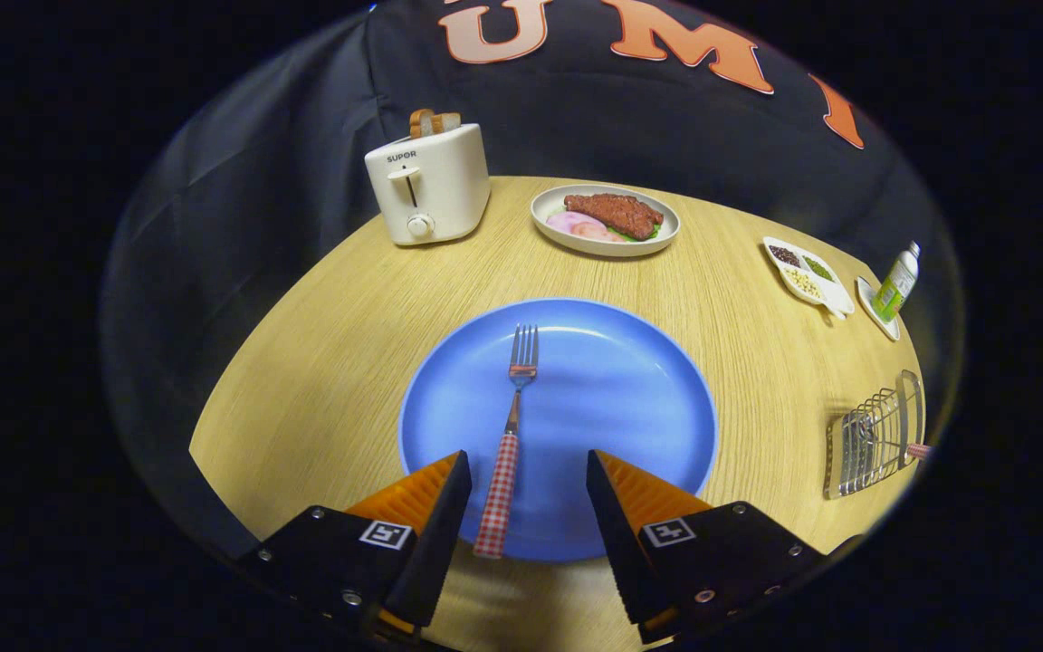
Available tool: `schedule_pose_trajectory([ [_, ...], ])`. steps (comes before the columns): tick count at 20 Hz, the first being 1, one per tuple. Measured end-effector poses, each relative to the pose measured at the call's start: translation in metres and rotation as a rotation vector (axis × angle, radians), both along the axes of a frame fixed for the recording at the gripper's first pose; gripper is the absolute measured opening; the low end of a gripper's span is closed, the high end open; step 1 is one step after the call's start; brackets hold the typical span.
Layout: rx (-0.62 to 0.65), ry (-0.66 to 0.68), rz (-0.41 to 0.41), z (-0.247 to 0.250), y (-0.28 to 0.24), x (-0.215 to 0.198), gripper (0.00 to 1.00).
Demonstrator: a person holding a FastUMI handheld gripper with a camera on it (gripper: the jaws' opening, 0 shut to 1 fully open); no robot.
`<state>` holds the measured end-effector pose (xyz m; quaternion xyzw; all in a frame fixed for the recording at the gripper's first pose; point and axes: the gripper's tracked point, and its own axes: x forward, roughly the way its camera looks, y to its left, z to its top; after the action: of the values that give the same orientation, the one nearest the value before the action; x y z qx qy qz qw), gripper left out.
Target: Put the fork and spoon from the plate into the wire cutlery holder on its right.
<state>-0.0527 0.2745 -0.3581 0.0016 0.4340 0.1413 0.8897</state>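
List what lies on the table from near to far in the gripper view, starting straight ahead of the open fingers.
Open gripper → fork, its checked handle between the fingers → blue plate under it → plate of food at the far edge.

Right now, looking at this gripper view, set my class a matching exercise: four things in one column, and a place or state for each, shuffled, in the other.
Things
1. fork
2. toaster
3. wire cutlery holder
4. gripper

Places or states
A. open, one finger on each side of the checked handle, not pressing it
B. on the wooden table, right of the blue plate
C. lying on the blue plate, tines pointing away from the fingers
D. at the table's far edge, bread slices sticking out of it

Pairs: 1-C, 2-D, 3-B, 4-A
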Motion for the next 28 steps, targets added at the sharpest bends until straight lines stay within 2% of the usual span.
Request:
schedule_pose_trajectory([
  [1,-0.01,0.001,0.003,-0.003,0.001,-0.001,0.75],
  [3,-0.012,0.01,0.0,-0.008,0.005,-0.002,0.62],
  [4,-0.012,0.01,-0.004,-0.01,0.007,-0.001,0.51],
  [5,-0.02,0.004,-0.009,-0.011,0.007,0.001,0.46],
  [6,-0.026,-0.004,-0.009,-0.013,0.008,0.003,0.36],
  [7,-0.027,-0.006,-0.007,-0.015,0.01,0.003,0.32],
  [8,-0.031,-0.008,-0.009,-0.018,0.01,0.004,0.22],
  [10,-0.034,-0.029,-0.022,-0.017,0.008,0.007,0.15],
  [16,0.025,-0.035,-0.062,-0.01,0.002,0.013,0.07],
  [22,0.047,-0.112,-0.051,0.037,-0.023,0.023,0.06],
  [28,0.028,-0.175,-0.068,0.087,-0.075,0.018,0.06],
])
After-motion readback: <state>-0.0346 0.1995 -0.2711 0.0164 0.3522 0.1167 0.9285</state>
